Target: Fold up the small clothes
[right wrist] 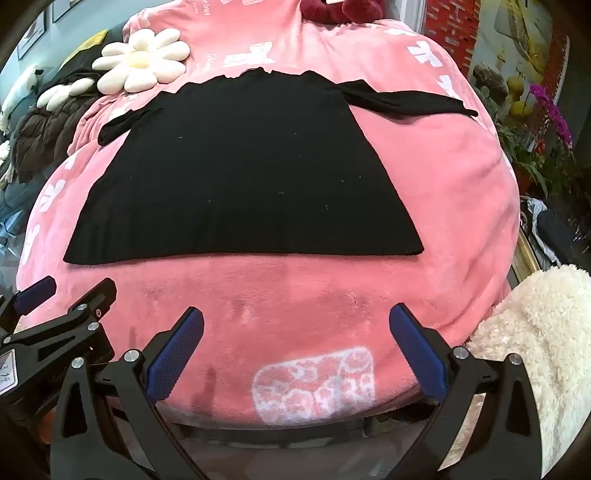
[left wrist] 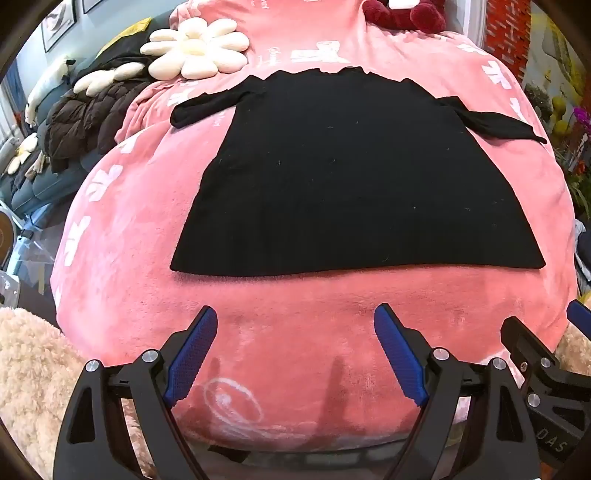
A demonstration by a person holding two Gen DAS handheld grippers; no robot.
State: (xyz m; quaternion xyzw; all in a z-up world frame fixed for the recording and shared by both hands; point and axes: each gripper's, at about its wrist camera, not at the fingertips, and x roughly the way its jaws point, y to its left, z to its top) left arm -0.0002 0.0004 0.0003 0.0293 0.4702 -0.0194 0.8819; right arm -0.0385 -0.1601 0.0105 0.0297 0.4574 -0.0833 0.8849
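Observation:
A small black top [left wrist: 347, 173] lies spread flat on a pink plush blanket [left wrist: 295, 332], hem toward me, both sleeves stretched out to the sides. My left gripper [left wrist: 295, 321] hovers open over the bare blanket just short of the hem, nothing between its blue pads. In the right wrist view the same black top [right wrist: 240, 177] lies flat, and my right gripper [right wrist: 295, 321] is open near the blanket's front edge, short of the hem. The left gripper [right wrist: 48, 295] shows at that view's left edge, the right gripper [left wrist: 546, 332] at the other view's right edge.
A white flower cushion [left wrist: 195, 48] lies at the back left of the blanket, beside dark jackets [left wrist: 85, 122] on a sofa. A dark red plush [left wrist: 406, 14] sits at the far end. Fluffy cream fabric [right wrist: 535, 350] is at the right, plants [right wrist: 546, 122] beyond.

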